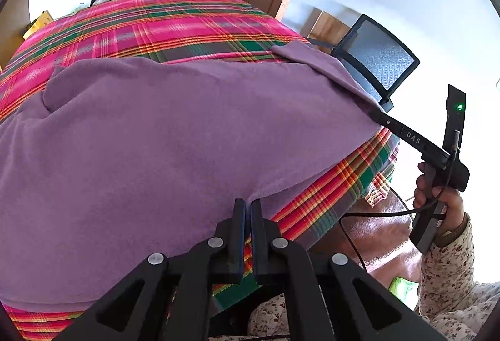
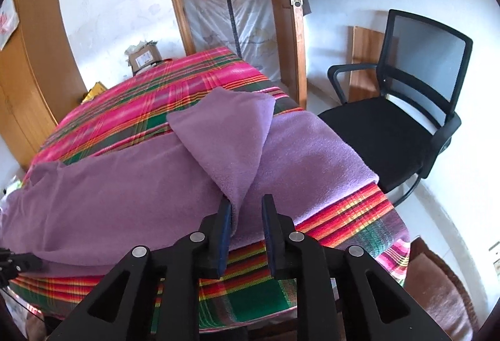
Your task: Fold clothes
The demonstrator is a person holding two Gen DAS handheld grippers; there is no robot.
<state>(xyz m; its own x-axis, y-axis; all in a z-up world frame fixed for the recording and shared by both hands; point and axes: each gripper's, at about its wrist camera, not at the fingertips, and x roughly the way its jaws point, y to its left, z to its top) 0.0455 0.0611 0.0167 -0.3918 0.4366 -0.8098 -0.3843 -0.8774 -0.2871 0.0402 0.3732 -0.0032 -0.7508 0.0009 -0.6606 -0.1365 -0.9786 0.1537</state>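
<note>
A purple fleece garment [image 1: 187, 137] lies spread over a table covered in a pink, green and orange plaid cloth [image 1: 156, 25]. My left gripper [image 1: 248, 203] is shut, its tips pinching the garment's near hem. In the right wrist view a flap of the garment [image 2: 231, 134] is folded over the rest [image 2: 125, 191], and its point hangs down against the left finger [image 2: 223, 216] of my right gripper [image 2: 247, 203]. The right jaws stand apart and the pads do not press the fabric. From the left wrist view the right gripper [image 1: 379, 117] sits at the garment's right edge, held by a hand [image 1: 437, 203].
A black mesh office chair [image 2: 390, 128] stands right of the table. Behind the table are a wooden door [image 2: 287, 28], a plastic-wrapped mattress and a cardboard box [image 2: 143, 58]. A wooden wardrobe [image 2: 31, 75] fills the left. The plaid cloth [image 2: 343, 216] hangs over the near edge.
</note>
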